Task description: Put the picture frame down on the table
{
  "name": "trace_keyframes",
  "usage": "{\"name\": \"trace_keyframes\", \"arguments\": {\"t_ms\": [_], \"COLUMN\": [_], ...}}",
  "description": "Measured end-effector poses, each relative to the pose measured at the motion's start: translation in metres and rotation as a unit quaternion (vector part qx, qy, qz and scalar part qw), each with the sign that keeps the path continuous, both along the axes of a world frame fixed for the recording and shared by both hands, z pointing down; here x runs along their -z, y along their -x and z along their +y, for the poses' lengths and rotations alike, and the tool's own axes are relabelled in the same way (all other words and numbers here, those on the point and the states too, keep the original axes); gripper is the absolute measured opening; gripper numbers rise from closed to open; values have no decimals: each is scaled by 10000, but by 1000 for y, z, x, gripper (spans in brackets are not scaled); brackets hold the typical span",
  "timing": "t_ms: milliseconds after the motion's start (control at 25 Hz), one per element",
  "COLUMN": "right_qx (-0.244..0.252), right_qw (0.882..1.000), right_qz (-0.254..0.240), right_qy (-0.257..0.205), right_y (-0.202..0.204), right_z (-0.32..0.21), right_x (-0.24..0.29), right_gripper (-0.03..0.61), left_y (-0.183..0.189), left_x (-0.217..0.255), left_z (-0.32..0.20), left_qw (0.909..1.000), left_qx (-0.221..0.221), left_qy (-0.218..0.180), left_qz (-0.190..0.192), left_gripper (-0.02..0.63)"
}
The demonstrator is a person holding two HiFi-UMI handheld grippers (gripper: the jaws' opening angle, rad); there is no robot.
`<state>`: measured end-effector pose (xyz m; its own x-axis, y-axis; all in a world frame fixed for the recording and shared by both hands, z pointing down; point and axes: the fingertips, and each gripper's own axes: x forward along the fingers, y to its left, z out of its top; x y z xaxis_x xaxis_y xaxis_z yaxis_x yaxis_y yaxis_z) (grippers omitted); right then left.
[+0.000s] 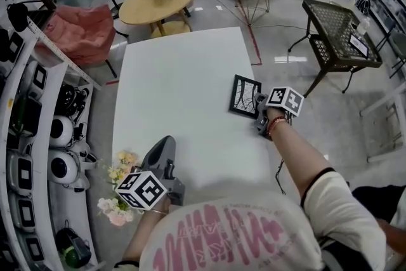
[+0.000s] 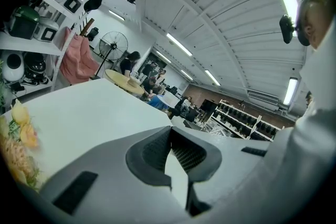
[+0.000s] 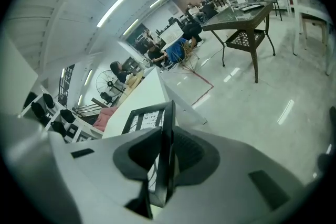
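Observation:
A small black picture frame (image 1: pixel 245 96) with a black-and-white print hangs over the right edge of the white table (image 1: pixel 184 92). My right gripper (image 1: pixel 259 112) is shut on the frame's near edge. In the right gripper view the frame (image 3: pixel 152 123) stands edge-on between the two jaws, and the pads press on both of its faces. My left gripper (image 1: pixel 163 150) rests at the table's near left part, its jaws shut with nothing between them (image 2: pixel 176 165).
A bunch of pale artificial flowers (image 1: pixel 117 184) lies at the table's near left corner, beside the left gripper. Shelves with appliances (image 1: pixel 38 136) run along the left. A round wooden table (image 1: pixel 157 2) stands beyond the far edge, a dark wicker table (image 1: pixel 336 32) to the right.

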<state>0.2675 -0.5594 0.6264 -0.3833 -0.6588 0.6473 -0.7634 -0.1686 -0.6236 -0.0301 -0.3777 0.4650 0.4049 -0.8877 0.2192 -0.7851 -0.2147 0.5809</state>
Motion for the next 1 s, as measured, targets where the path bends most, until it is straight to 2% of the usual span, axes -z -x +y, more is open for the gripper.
{"name": "trace_keyframes", "arguments": {"t_ms": [600,800,840,920,1000], "right_qx": [203,237,200,79,10], "right_qw": [9994,9983,9981,9978,9983], "right_qz": [275,524,580,656,582], "right_qy": [-88,-100,-54,38,-32], "right_y": [1,-2,-3,-5,-7], "right_z": [-6,3,7,17,30], "right_x": [2,13,17,27,40], "right_gripper": [78,130,127,31,29], "left_y": [-1,0,2,4,5], "left_x": [4,14,17,21,27], "left_z": [10,19,20,25,28], "left_qw": [9999,9998,9998,9996,9993], "left_qx": [82,11,-24,-77,-127], "left_qy": [-94,-182,-214,-267,-343], "left_qz": [-3,27,28,27,56], "left_gripper": [3,3,3,3,3]}}
